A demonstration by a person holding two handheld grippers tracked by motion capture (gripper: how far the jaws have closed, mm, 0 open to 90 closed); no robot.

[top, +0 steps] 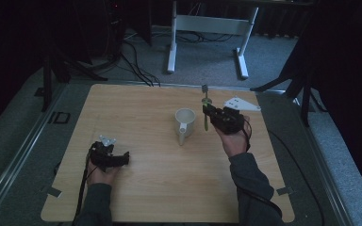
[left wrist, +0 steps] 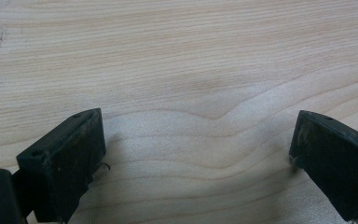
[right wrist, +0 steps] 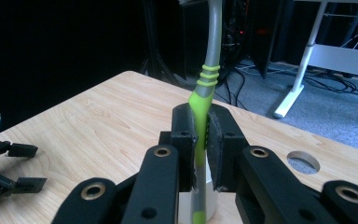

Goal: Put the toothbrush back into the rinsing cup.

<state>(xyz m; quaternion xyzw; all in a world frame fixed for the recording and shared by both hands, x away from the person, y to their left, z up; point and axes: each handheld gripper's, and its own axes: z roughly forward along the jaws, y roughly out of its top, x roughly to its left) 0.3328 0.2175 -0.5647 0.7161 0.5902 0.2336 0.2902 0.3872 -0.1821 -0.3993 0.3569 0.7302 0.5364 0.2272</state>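
Observation:
A green and grey toothbrush (right wrist: 203,98) stands upright between the black jaws of my right gripper (right wrist: 200,140), which is shut on its handle. In the high view the toothbrush (top: 205,106) is held head up just right of a white mug (top: 185,121), with the right gripper (top: 210,114) beside the mug's rim. The mug's white rim (right wrist: 209,191) shows just below those jaws. My left gripper (top: 122,158) rests low over the wood at the table's left, jaws wide apart. Its pads (left wrist: 81,154) have only bare wood between them, so the left gripper (left wrist: 196,154) is open.
The wooden table (top: 146,179) has a round hole (right wrist: 304,161) near its far corner. Beyond the far edge stand white desk legs (top: 172,52) and loose cables on grey carpet. Black stand legs (top: 52,70) flank the table at left and right.

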